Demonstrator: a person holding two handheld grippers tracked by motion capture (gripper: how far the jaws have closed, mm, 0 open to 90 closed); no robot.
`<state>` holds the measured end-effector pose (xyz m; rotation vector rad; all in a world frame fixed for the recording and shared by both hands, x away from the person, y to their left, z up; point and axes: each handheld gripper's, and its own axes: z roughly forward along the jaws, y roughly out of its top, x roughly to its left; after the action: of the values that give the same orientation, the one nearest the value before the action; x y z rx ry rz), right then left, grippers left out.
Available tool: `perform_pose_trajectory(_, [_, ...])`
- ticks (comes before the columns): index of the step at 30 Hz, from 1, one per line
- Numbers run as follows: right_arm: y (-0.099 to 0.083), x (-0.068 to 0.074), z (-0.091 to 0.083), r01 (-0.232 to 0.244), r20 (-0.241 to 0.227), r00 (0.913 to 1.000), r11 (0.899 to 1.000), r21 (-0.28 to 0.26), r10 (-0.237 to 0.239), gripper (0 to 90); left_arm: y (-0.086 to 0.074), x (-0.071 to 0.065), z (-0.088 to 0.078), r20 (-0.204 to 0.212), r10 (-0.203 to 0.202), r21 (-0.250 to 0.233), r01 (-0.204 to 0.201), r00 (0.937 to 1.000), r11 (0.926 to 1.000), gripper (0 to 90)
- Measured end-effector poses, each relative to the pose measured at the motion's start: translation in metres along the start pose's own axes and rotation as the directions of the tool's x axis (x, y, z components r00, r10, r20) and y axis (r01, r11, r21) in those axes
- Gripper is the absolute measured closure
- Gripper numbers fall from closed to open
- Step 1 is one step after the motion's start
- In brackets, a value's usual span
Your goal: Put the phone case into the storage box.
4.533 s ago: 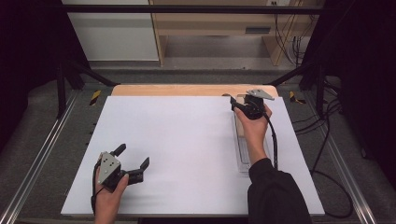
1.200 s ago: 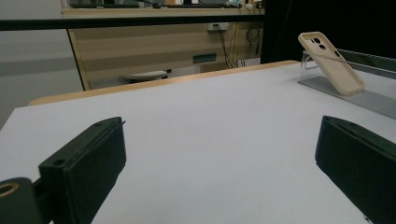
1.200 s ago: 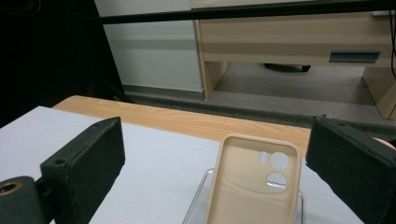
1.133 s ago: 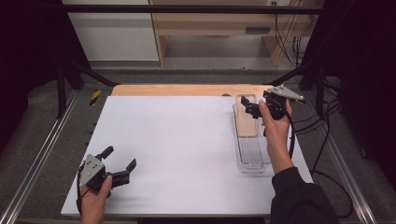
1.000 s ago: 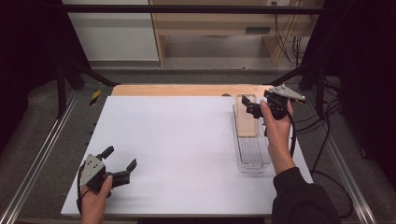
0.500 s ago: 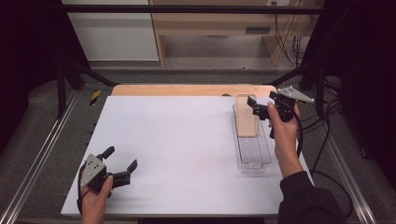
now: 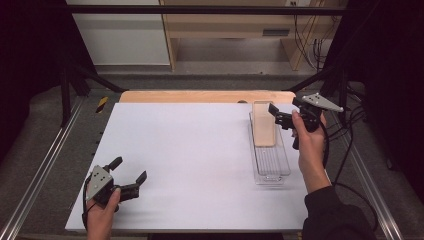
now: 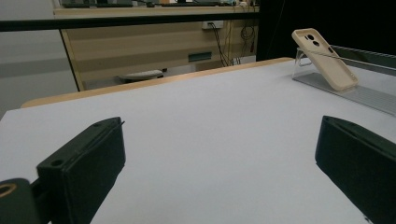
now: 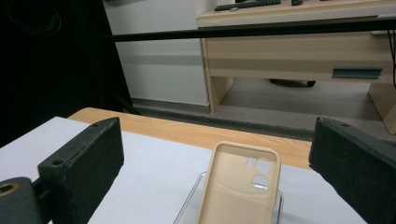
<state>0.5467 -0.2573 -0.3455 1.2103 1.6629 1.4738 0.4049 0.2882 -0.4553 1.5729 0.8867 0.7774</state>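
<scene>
Approach step, as I judge it. Phone case leans in clear tray, far end. Right gripper just beside it, jaws apart, empty. Left gripper idle, jaws apart. Next: close on the case's edges.

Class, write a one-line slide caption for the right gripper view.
Open hand-held gripper faces a beige phone case leaning in a clear tray.

In the right gripper view the bottom edge cuts off the lower part of the case and most of the tray, so we cannot tell how the case rests there; in the left gripper view the tray runs off the right edge, and both jaws are cropped at the bottom
</scene>
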Motion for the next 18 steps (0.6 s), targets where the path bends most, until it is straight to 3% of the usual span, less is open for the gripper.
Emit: perform_pose_trajectory(18, [-0.0013,-0.0003,-0.0103,0.058,-0.012,0.9982,0.997,-0.050,-0.059,4.3,0.0002,0.0000,-0.0006,0.006,0.005,-0.001,-0.005,1.0000,1.0000,1.6])
